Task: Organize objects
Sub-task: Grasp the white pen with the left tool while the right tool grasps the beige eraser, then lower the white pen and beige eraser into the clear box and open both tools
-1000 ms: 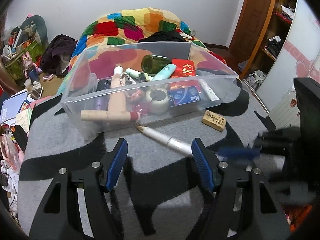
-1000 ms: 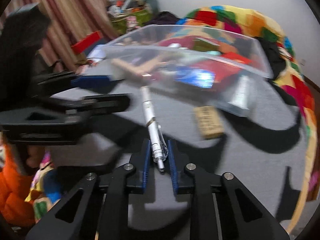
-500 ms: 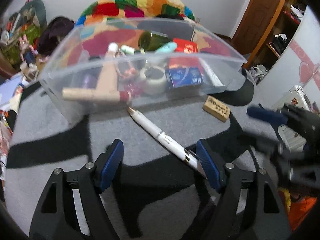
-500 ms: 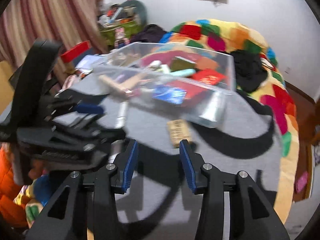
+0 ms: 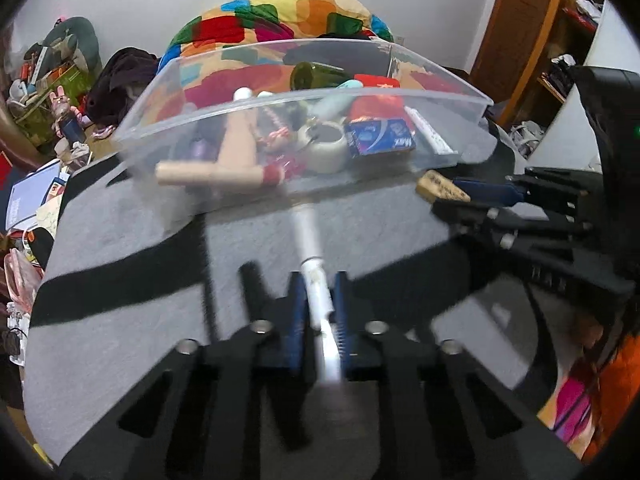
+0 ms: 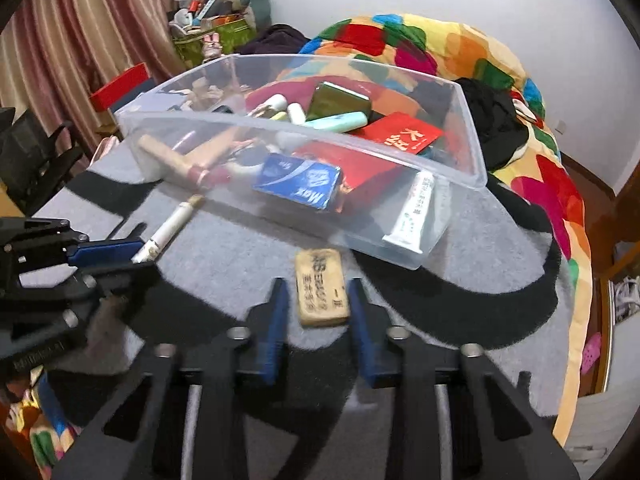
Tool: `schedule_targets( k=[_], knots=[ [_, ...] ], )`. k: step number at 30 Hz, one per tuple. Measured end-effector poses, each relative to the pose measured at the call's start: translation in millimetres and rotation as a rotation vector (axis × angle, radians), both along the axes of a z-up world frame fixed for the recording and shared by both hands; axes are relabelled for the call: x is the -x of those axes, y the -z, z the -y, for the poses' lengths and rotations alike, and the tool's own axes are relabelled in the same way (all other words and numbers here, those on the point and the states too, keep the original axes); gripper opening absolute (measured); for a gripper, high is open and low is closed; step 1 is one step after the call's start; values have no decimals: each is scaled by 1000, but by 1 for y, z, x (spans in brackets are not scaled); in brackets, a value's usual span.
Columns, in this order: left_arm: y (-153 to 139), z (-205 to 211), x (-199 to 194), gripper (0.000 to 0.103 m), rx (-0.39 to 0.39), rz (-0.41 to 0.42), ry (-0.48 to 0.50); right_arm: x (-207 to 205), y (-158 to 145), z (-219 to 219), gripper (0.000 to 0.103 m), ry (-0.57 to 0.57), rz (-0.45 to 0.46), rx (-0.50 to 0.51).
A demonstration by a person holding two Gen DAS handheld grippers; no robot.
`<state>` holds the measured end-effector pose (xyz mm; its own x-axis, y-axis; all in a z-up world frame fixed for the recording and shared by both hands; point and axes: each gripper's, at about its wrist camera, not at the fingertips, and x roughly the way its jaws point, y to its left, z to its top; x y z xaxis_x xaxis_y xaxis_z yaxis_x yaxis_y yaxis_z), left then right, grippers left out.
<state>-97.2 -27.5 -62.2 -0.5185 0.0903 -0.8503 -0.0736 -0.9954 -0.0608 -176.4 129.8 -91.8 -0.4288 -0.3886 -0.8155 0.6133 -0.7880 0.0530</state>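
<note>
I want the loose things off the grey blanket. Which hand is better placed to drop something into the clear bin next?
The left. The left gripper has just closed on the white pen, pointing at the clear bin. The right gripper only straddles the eraser; gaps show beside both pads.

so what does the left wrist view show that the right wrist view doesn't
Only left wrist: the open shelves by the door. Only right wrist: the striped curtain. Both: the clear bin, the patchwork quilt, the left gripper, whose jaws have just closed on the white pen, and the right gripper, whose jaws have just been closing around the eraser, contact unclear.
</note>
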Motion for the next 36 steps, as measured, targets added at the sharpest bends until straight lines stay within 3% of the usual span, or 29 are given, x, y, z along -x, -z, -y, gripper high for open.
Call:
schedule_targets(
  k=[6,15,21,28,36],
  knots=[
    [-2,14,-29,10,48,-22,49,-16,-4,-1,22,-31,0,46],
    [1,3,-21,10,105,-76,42,-31,-16,2,22,-32,-1,113],
    [-12,5,-24,10,68,-118,25,-39,-37,2,22,-24,-61,156],
    [-52,17,-24,10,-4,-226,-6,-37,-60,7,22,-2,-124,202],
    [-83,34,7,10,-73,-268,-41,-9,-72,13,22,74,-138,229]
  ],
)
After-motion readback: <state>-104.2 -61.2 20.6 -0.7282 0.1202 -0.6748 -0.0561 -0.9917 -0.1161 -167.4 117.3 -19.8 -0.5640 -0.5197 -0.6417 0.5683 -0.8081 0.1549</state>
